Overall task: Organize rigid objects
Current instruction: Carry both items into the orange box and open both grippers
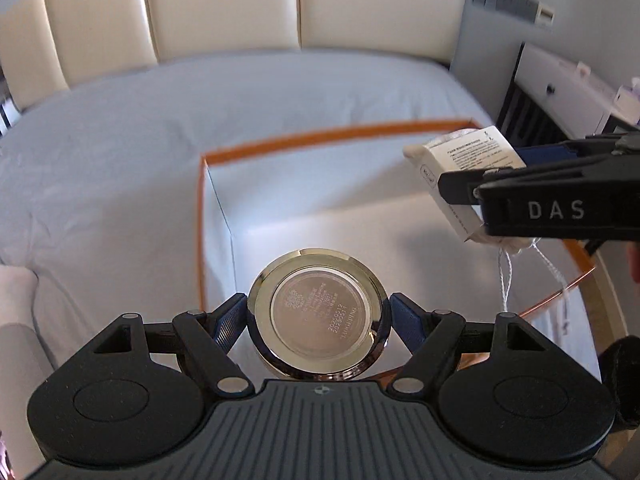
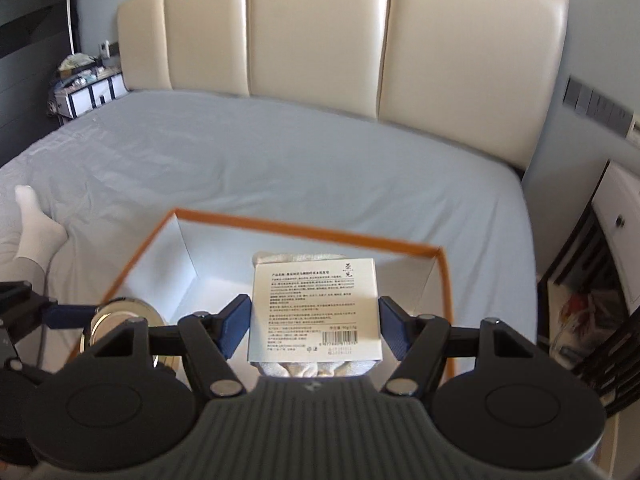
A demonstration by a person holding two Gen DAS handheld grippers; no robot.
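Note:
My left gripper (image 1: 319, 316) is shut on a round shiny metal tin (image 1: 319, 316), its printed underside facing the camera, held above the near left part of an open orange-rimmed white box (image 1: 332, 132). My right gripper (image 2: 314, 326) is shut on a white labelled packet (image 2: 314, 308) with white cloth and strings beneath it, above the same box (image 2: 304, 224). In the left wrist view the packet (image 1: 466, 160) and the right gripper (image 1: 476, 190) hang over the box's right side. The tin (image 2: 120, 312) and left gripper (image 2: 86, 316) show at the right wrist view's left edge.
The box lies on a bed with a pale blue sheet (image 2: 280, 160) and a cream padded headboard (image 2: 320, 40). A white-socked foot (image 2: 34, 220) rests on the bed at the left. A white cabinet (image 2: 622, 224) stands to the right, and a cluttered bedside stand (image 2: 86, 80) at the far left.

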